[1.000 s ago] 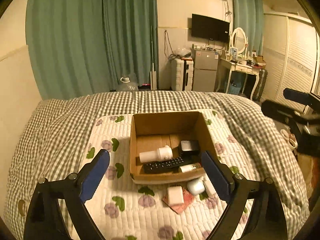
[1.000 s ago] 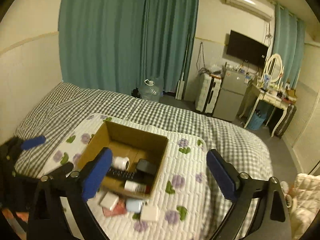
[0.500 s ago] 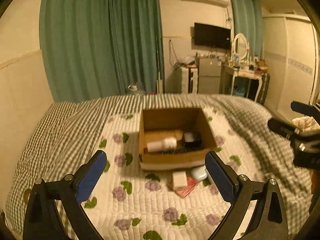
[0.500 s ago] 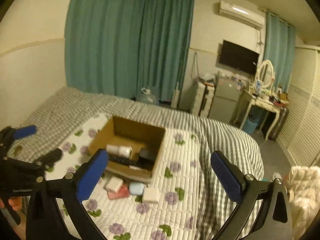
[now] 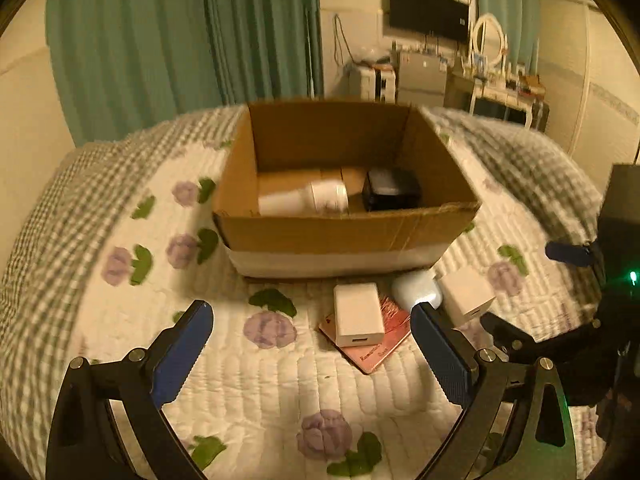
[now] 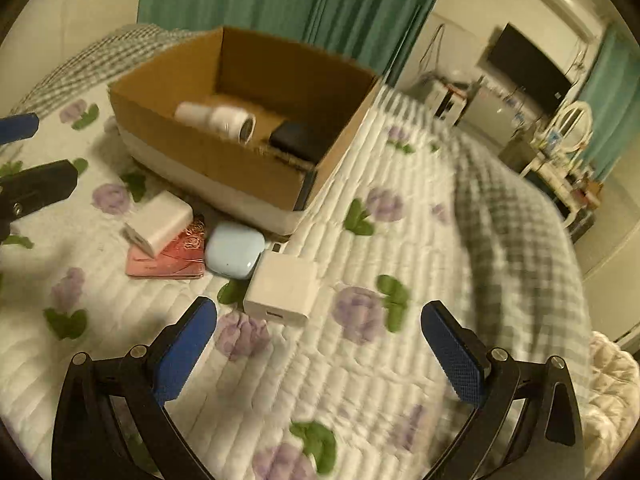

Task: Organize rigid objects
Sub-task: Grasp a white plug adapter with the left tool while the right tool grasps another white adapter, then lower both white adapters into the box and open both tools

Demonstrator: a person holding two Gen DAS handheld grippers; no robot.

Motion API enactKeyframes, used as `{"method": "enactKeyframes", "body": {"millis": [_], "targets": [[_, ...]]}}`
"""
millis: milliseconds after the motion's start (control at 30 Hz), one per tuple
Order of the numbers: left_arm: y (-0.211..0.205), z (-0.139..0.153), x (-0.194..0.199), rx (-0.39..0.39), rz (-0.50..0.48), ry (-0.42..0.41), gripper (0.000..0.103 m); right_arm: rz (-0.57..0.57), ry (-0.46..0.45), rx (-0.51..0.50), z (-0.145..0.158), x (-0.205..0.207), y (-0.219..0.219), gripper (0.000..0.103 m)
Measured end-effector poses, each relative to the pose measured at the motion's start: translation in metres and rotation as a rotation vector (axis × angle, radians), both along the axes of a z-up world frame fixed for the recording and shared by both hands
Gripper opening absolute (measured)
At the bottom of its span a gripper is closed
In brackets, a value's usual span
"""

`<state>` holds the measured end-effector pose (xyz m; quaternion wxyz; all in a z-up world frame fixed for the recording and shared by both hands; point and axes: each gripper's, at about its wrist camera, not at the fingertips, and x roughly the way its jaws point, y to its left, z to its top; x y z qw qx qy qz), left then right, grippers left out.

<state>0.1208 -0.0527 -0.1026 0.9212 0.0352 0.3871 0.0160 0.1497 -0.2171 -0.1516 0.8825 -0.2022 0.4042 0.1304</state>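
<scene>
Green curtains, wall television, checked bedspread

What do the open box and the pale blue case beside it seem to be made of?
Box: corrugated cardboard, matte brown, with a raw cut rim. Pale blue case: probably smooth moulded plastic, given its rounded corners and faint sheen.

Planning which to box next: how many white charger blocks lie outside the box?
2: one white charger block lies on the pink booklet; the other sits beside the blue earbud case. None seems hidden.

Brown box, white chargers, pale blue case, pink booklet are lying on a white quilt showing purple flowers
</scene>
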Motion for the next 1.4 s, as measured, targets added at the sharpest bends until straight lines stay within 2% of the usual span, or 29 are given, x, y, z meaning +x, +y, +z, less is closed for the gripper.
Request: {"method": "enactKeyframes", "body": {"millis": [133, 200, 267, 367, 467, 533, 567, 633, 667, 700, 767, 833, 967, 1167, 1233, 1400], "targets": [[-0.005, -0.024, 0.02, 0.02, -0.014, 0.068, 0.101, 0.014, 0.078, 0.045, -0.029, 0.027, 0.004, 0.093], [-0.007, -0.034, 0.03, 0.02, -0.018, 0.107, 0.101, 0.024, 0.117, 0.061, -0.043, 0.038, 0.007, 0.082], [-0.012, -0.043, 0.04, 0.023, -0.037, 0.135, 0.101, 0.039, 0.149, 0.033, -0.054, 0.048, 0.013, 0.067], [-0.017, -0.053, 0.052, 0.048, -0.051, 0.172, 0.099, 0.065, 0.193, 0.042, -0.064, 0.059, 0.017, 0.059], [-0.02, -0.062, 0.061, 0.039, -0.073, 0.211, 0.099, 0.086, 0.199, 0.048, -0.066, 0.06, 0.016, 0.057], [-0.022, -0.068, 0.067, 0.025, -0.089, 0.236, 0.09, 0.086, 0.202, 0.072, -0.064, 0.059, 0.01, 0.056], [-0.024, -0.072, 0.07, 0.026, -0.093, 0.259, 0.081, 0.081, 0.204, 0.082, -0.061, 0.059, 0.007, 0.055], [-0.028, -0.078, 0.072, 0.016, -0.12, 0.278, 0.078, 0.075, 0.203, 0.087, -0.056, 0.057, 0.001, 0.054], [-0.029, -0.078, 0.072, 0.009, -0.125, 0.275, 0.071, 0.074, 0.197, 0.079, -0.054, 0.055, -0.001, 0.053], [-0.03, -0.076, 0.071, -0.001, -0.14, 0.272, 0.058, 0.076, 0.187, 0.064, -0.049, 0.056, -0.003, 0.052], [-0.033, -0.072, 0.066, 0.018, -0.15, 0.255, 0.04, 0.074, 0.167, 0.035, -0.042, 0.053, -0.006, 0.051], [-0.035, -0.068, 0.06, 0.029, -0.158, 0.264, 0.04, 0.059, 0.161, 0.018, -0.034, 0.049, -0.009, 0.051], [-0.029, -0.05, 0.035, -0.026, -0.153, 0.25, 0.04, 0.035, 0.149, 0.025, -0.009, 0.035, -0.018, 0.051], [-0.014, 0.008, -0.008, -0.085, -0.145, 0.146, 0.04, 0.0, 0.055, 0.047, 0.053, -0.001, -0.021, 0.051], [-0.009, 0.027, -0.009, -0.103, -0.143, 0.115, 0.04, 0.001, 0.031, 0.064, 0.071, -0.015, -0.017, 0.051], [0.004, 0.082, -0.024, -0.083, -0.119, 0.005, 0.04, 0.009, -0.049, 0.075, 0.12, -0.04, 0.001, 0.051]]}}
